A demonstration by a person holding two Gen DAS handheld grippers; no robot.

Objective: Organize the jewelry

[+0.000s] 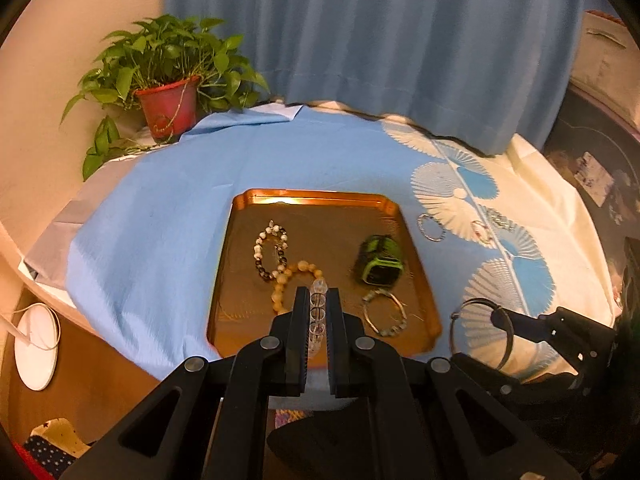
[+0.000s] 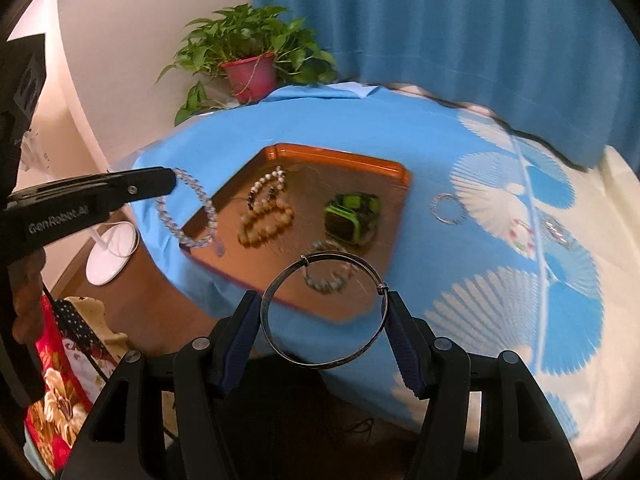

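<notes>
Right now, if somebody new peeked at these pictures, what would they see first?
Probably the shiny copper tray in the middle of the blue cloth, with bead bracelets and a green watch inside. Then the two grippers: the left gripper pinches a clear bead bracelet, the right gripper clamps a metal bangle.

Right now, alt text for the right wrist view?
The right gripper holds a thin metal bangle across its jaws above the near edge of a copper tray holding bead bracelets and a green watch. At left, the left gripper carries a clear bead bracelet.
</notes>
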